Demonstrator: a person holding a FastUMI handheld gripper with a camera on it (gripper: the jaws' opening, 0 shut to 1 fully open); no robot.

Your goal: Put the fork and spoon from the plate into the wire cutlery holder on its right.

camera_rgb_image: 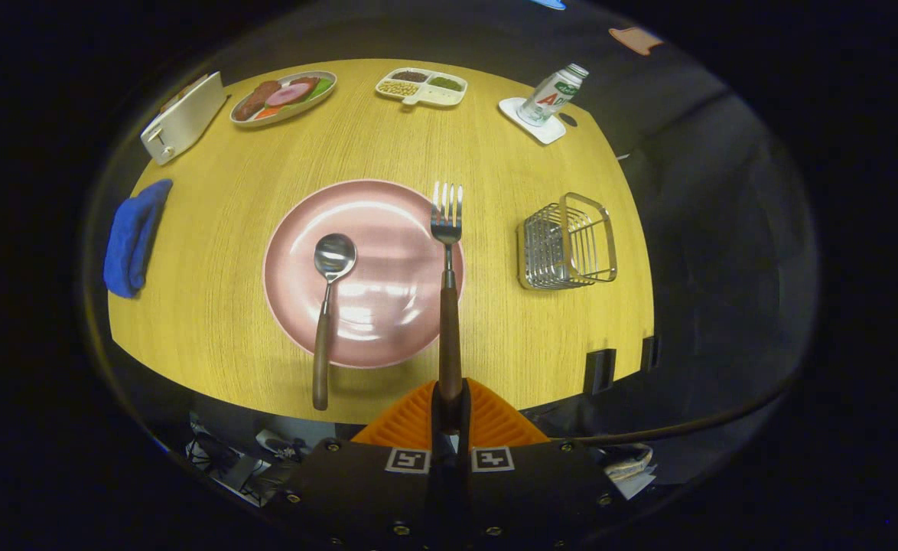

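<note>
My gripper (450, 398) is shut on the wooden handle of the fork (447, 260), which sticks straight ahead from the orange fingers (411, 417), lifted above the right part of the pink plate (388, 337). Its tines point away from me. The spoon (326, 306) lies on the plate's left half, bowl up, its wooden handle hanging over the near rim. The wire cutlery holder (567, 241) stands on the table to the right of the plate, with nothing inside that I can see.
A blue cloth (134, 237) lies at the table's left edge. At the far side stand a white toaster (181, 115), an oval dish of food (284, 96), a divided tray (421, 86) and a bottle on a coaster (550, 98). The table's near edge is just beyond my fingers.
</note>
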